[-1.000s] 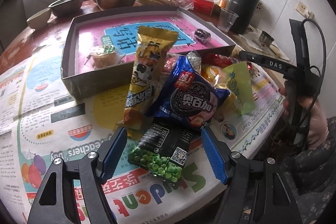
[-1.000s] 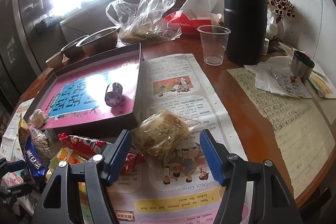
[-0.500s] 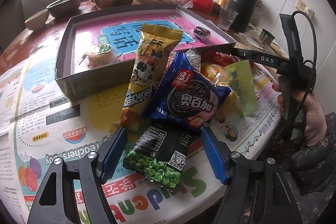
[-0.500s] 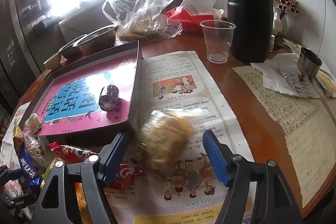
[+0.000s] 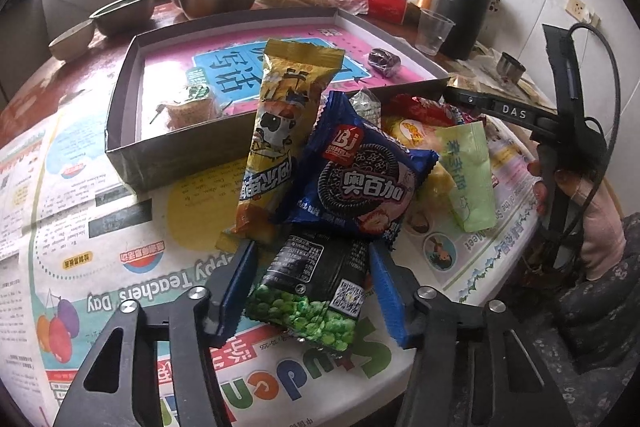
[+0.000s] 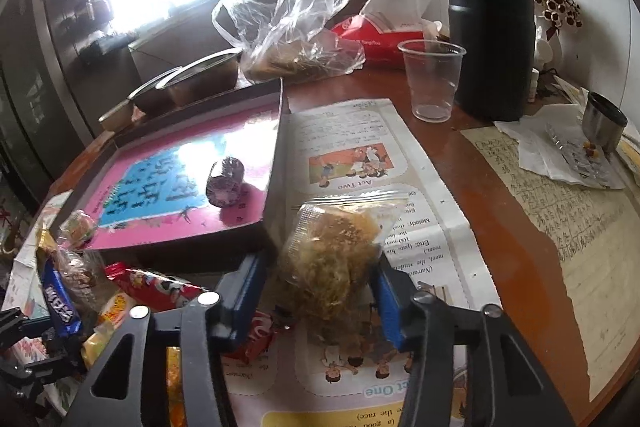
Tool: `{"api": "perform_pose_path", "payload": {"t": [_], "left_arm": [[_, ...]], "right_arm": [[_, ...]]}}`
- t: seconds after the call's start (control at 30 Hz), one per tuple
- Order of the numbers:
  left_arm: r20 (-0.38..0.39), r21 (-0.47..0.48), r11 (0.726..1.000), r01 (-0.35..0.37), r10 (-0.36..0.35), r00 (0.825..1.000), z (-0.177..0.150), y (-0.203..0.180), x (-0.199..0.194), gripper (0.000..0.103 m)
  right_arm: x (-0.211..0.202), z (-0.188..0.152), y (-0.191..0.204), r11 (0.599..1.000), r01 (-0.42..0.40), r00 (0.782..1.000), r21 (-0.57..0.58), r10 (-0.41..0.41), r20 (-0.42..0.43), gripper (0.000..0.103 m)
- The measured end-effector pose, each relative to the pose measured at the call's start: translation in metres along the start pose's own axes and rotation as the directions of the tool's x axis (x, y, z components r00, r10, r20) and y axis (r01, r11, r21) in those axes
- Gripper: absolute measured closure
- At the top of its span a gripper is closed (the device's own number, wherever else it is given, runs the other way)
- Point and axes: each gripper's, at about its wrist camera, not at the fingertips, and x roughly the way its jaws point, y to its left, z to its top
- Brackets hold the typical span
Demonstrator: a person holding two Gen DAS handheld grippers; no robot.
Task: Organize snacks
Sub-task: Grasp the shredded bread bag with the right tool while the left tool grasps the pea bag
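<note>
The job is barely begun. The shallow box (image 5: 120, 143), lined with a pink and blue sheet, holds only a small dark wrapped sweet (image 5: 384, 61) near its upper right corner and a tan wrapped snack (image 5: 192, 107) at its lower left. Most packets are piled outside, at frame centre: a yellow panda-print pack (image 5: 276, 139), a blue cookie pack (image 5: 360, 175), a pale green sachet (image 5: 468, 179).

The left gripper (image 5: 312, 291) is closing round the green-pea packet (image 5: 312, 291) at bottom centre, its pads just at the packet's edges. The right gripper (image 6: 320, 291) is closing on a clear-wrapped brown cake (image 6: 332, 259), which lies just outside the box's near corner; its right pad touches the wrapper.
</note>
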Motion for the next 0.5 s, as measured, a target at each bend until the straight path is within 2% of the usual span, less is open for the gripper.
{"api": "perform_pose_path", "payload": {"t": [0.23,0.5], "left_arm": [[0.0,-0.007,1.0,0.016,-0.016,1.0,-0.002,0.002,-0.003,0.051],[-0.004,-0.011,1.0,0.017,-0.017,1.0,-0.002,0.004,-0.007,0.054]], "right_arm": [[-0.003,0.0,-0.007,0.999,-0.023,1.0,0.026,0.024,-0.005,0.061],[-0.022,0.004,-0.002,1.0,-0.023,0.999,0.008,0.022,0.032,0.062]]}}
